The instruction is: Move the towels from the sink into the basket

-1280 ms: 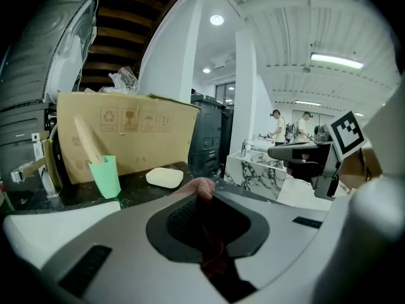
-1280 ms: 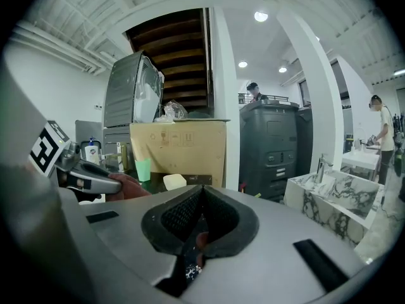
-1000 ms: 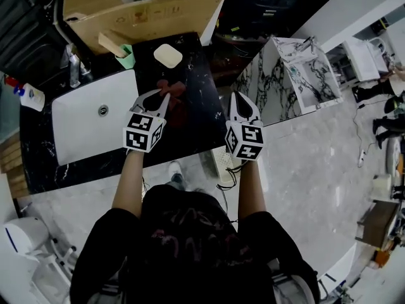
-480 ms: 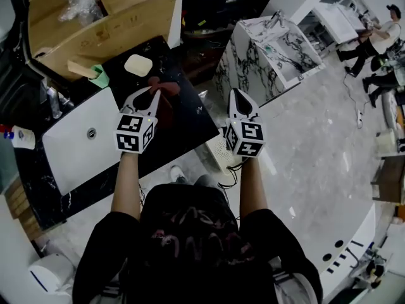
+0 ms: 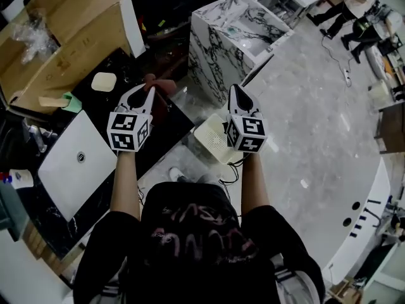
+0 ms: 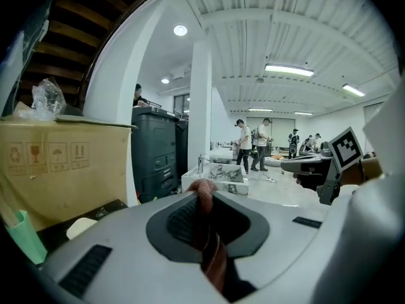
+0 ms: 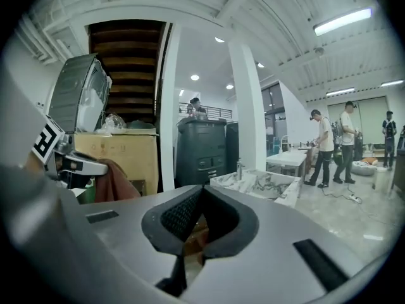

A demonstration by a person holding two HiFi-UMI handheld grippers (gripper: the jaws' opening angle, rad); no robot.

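One reddish-brown cloth towel is pinched in the narrow jaws of the left gripper. A fold of it bulges above the tips and the rest hangs below. The right gripper has its jaws closed together at the tips, with nothing that I can make out gripped between them. Both are held up side by side.

Over the last second the person turns to the right. The white rectangular sink and the black marble surface slide to the left of the head view. The towel, no longer over the middle of that surface, now hangs at its near right edge. A white perforated plastic basket shows more fully on the pale floor, below and between the two grippers. I judge the towel is out of the sink and mid-carry, with the drop into the basket not yet made. The sink looks bare, so this may be the last towel.

Readable writing is scarce. The brown cardboard box at far left bears a row of printed handling symbols but no words I can read. Each gripper's cube carries black-and-white square markers. A white bottle at the left edge has a blue label too small to read.
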